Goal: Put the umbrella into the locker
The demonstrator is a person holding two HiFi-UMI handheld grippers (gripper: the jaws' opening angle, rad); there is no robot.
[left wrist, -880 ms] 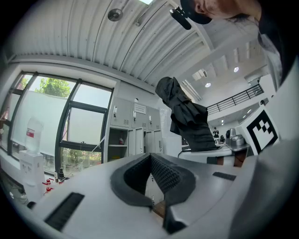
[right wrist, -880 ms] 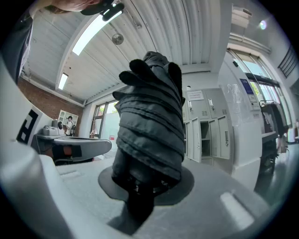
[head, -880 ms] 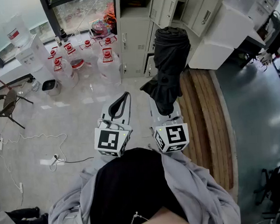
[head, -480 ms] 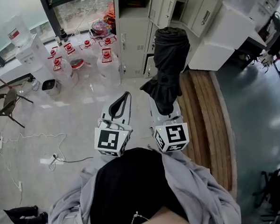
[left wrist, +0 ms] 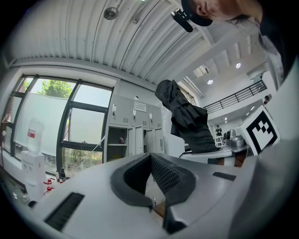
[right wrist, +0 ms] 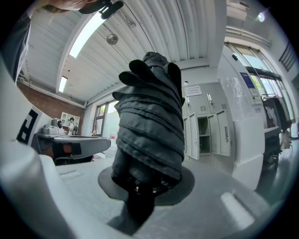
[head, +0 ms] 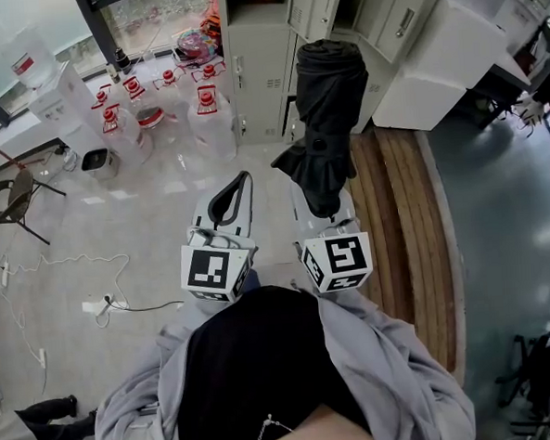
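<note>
A folded black umbrella (head: 328, 100) stands up out of my right gripper (head: 323, 210), which is shut on its lower end. In the right gripper view the umbrella (right wrist: 149, 116) fills the middle and hides the pads of the right gripper (right wrist: 145, 186). My left gripper (head: 238, 184) is beside it on the left, its tips together with nothing between them; its ribbed pads (left wrist: 163, 170) meet at a point. The grey lockers (head: 260, 57) stand ahead, with several doors open (right wrist: 205, 135).
Water jugs with red caps (head: 208, 107) and a dispenser (head: 48, 79) stand left of the lockers. A wooden bench (head: 396, 216) runs along the right, behind it a white cabinet (head: 433, 61). A folding chair (head: 9, 198) and a cable (head: 55, 274) lie left.
The whole scene has slid slightly up the view. Both grippers keep their pose, and the umbrella stays in the right one.
</note>
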